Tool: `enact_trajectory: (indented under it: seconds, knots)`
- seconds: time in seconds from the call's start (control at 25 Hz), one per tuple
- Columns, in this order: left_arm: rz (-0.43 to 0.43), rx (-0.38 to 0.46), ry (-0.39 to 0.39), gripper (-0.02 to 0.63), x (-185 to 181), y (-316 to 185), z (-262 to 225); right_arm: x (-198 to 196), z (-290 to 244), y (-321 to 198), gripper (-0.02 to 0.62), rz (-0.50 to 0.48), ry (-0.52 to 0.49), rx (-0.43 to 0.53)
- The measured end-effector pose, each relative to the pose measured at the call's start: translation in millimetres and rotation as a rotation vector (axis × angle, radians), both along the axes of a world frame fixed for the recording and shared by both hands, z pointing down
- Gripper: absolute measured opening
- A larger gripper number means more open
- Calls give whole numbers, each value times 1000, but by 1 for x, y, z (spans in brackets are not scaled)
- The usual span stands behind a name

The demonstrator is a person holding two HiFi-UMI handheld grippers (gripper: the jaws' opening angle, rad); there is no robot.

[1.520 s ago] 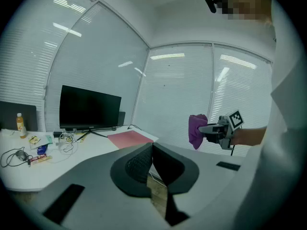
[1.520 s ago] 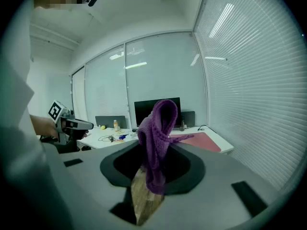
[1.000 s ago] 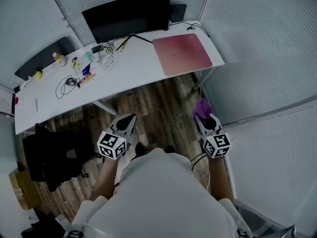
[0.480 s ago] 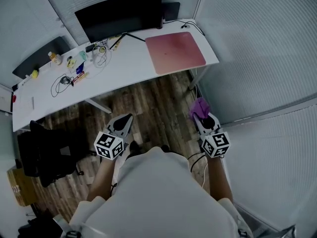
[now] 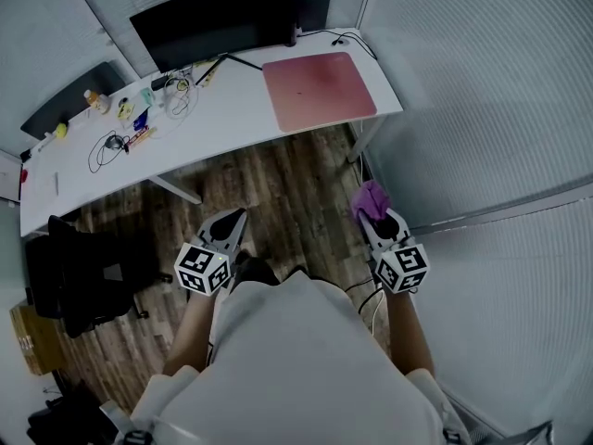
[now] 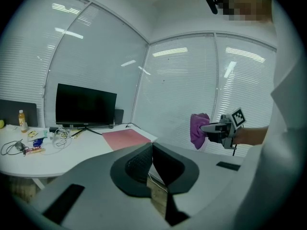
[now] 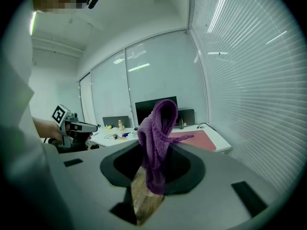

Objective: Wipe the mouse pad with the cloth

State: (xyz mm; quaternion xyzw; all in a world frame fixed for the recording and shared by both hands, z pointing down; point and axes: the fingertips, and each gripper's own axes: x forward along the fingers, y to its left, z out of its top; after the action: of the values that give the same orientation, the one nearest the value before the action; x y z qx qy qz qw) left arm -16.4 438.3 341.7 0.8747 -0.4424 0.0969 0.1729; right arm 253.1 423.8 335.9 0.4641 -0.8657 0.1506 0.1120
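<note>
Pink rectangular mouse pad (image 5: 318, 89) lay on the white bench (image 5: 222, 119) at upper centre, well apart from the right gripper (image 5: 374, 219), whose fingers pinched a bunched purple cloth (image 5: 371, 197), apparently carried for wiping; the left gripper (image 5: 235, 221) had its fingers together, empty.

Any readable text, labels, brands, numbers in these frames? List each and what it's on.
No legible text in any view.
Marker cubes on left gripper and right gripper: black-and-white square patterns, no letters.
Bottle on desk: label too small to read.
Monitor, mouse pad, cloth: no visible print.
</note>
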Motion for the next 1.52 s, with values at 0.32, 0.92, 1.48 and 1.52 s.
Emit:
enact_trajectory:
  seconds: [0.32, 0.92, 1.48, 1.52]
  knots:
    - [-12, -6, 2, 18, 13, -11, 2, 6, 8, -16, 133, -34, 4, -21]
    - [2, -23, 32, 18, 6, -80, 17, -7, 20, -74, 133, -41, 35, -60]
    - [71, -35, 72, 18, -29, -196, 27, -49, 22, -173, 133, 8, 59, -92]
    - [76, -35, 75, 18, -32, -205, 28, -52, 23, -180, 133, 11, 63, -96]
